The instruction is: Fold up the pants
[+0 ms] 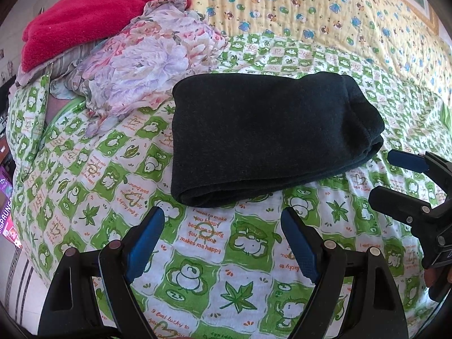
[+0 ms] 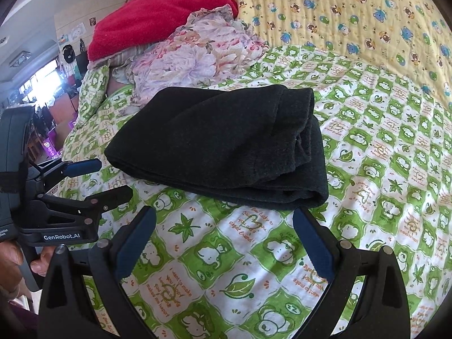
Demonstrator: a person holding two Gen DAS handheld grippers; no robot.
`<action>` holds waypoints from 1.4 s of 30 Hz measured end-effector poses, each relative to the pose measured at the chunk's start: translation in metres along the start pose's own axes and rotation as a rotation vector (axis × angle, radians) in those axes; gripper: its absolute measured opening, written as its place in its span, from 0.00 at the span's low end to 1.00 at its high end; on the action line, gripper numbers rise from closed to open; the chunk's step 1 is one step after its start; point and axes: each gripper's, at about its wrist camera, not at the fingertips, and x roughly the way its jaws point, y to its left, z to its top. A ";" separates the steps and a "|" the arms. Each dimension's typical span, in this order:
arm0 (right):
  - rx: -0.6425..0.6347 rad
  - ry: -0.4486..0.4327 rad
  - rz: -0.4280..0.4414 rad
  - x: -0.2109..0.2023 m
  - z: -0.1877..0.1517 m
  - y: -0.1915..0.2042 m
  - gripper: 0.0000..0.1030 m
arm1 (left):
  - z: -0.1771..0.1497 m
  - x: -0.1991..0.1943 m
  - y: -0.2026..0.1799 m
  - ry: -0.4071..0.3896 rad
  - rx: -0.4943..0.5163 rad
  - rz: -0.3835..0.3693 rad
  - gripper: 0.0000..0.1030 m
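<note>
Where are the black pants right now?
The folded pants lie on the green quilt, just ahead of both open grippers, with floral cloth behind to the left.

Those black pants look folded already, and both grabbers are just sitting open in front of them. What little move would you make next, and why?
Probably just back both off. The black pants lie in a compact folded bundle on the green checked sheet, with layered edges at one end. The left gripper and right gripper are open, empty and short of the cloth. At most, I would press the looser layered end flat.
</note>
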 end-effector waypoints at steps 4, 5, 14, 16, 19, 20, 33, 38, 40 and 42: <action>0.001 0.002 0.001 0.001 0.001 0.000 0.95 | 0.001 0.002 0.000 0.003 0.000 0.000 0.82; 0.002 0.003 0.001 0.001 0.001 -0.001 0.95 | 0.001 0.002 0.000 0.004 0.001 -0.001 0.82; 0.007 0.003 0.006 0.003 0.003 -0.003 0.95 | 0.001 0.005 0.000 0.006 0.006 -0.003 0.82; 0.008 0.003 0.007 0.003 0.004 -0.004 0.95 | 0.001 0.005 0.000 0.006 0.007 -0.002 0.82; 0.007 0.003 0.007 0.003 0.004 -0.004 0.95 | 0.002 0.006 0.001 0.007 0.007 -0.005 0.82; 0.006 0.003 0.006 0.003 0.004 -0.004 0.95 | 0.002 0.006 0.001 0.007 0.006 -0.006 0.82; -0.002 -0.019 0.000 -0.001 0.011 -0.004 0.95 | 0.004 -0.002 0.003 -0.005 -0.013 -0.012 0.82; 0.027 -0.040 -0.008 -0.008 0.012 -0.011 0.95 | 0.008 -0.009 0.004 -0.025 -0.024 -0.017 0.82; 0.032 -0.039 -0.011 -0.008 0.013 -0.013 0.95 | 0.009 -0.010 0.004 -0.030 -0.029 -0.019 0.82; 0.034 -0.040 -0.010 -0.008 0.013 -0.013 0.95 | 0.009 -0.011 0.004 -0.032 -0.030 -0.019 0.82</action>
